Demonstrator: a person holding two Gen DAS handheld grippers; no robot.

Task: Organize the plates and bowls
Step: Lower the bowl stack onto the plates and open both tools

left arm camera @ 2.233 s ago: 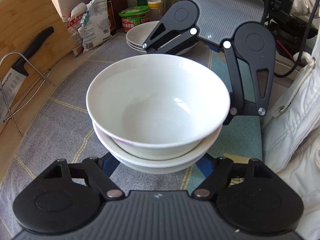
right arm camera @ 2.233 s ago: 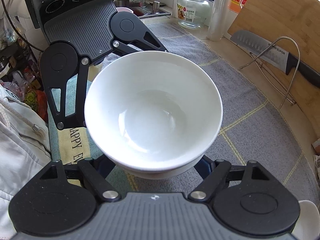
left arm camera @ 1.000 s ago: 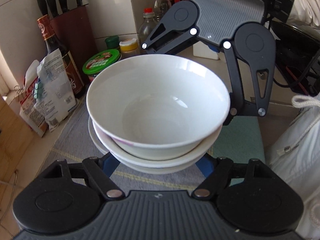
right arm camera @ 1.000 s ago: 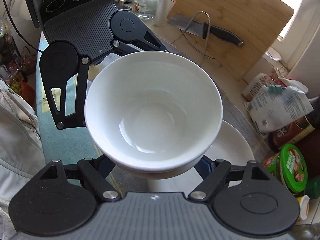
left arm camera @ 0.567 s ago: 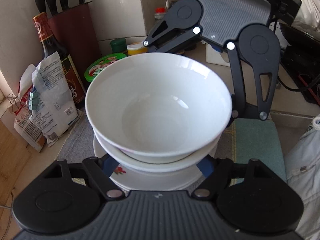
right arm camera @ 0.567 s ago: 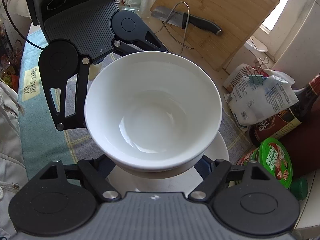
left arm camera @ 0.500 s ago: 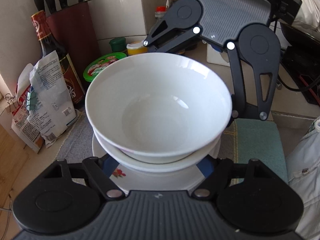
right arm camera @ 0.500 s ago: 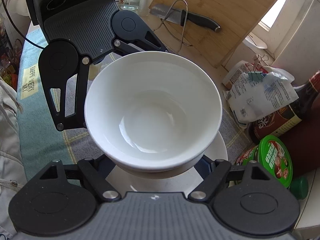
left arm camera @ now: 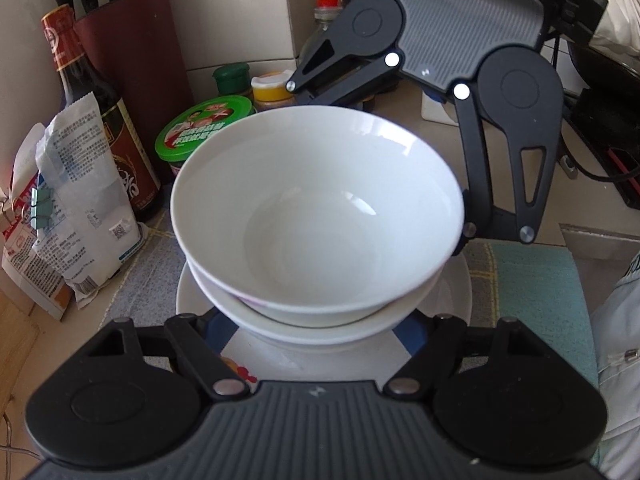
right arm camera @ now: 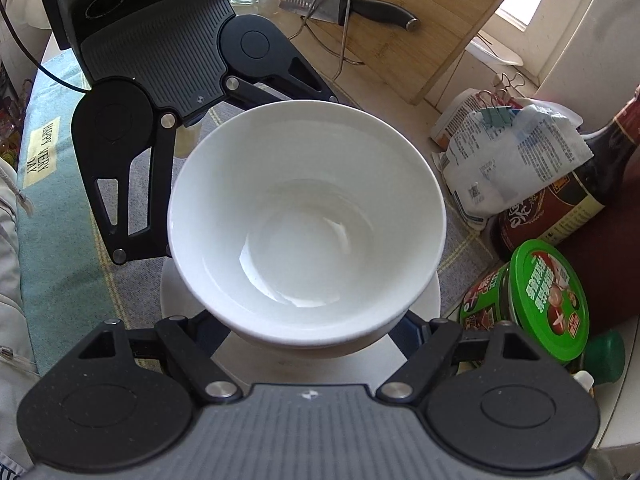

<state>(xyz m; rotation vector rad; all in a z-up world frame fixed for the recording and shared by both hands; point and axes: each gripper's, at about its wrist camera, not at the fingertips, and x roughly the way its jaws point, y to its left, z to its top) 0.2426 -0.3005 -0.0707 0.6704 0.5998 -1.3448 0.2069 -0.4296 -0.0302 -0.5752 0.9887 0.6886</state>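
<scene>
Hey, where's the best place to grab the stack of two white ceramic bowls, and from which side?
Take the lower white bowl by its sloping wall just under the rim, from opposite sides. The upper white bowl nests in it and rides along. The left claw and right claw grip it so.

The left gripper (left arm camera: 316,320) and right gripper (right arm camera: 308,332) are angled downward, opposed, each clamped around the bowl stack (left arm camera: 316,216).
</scene>
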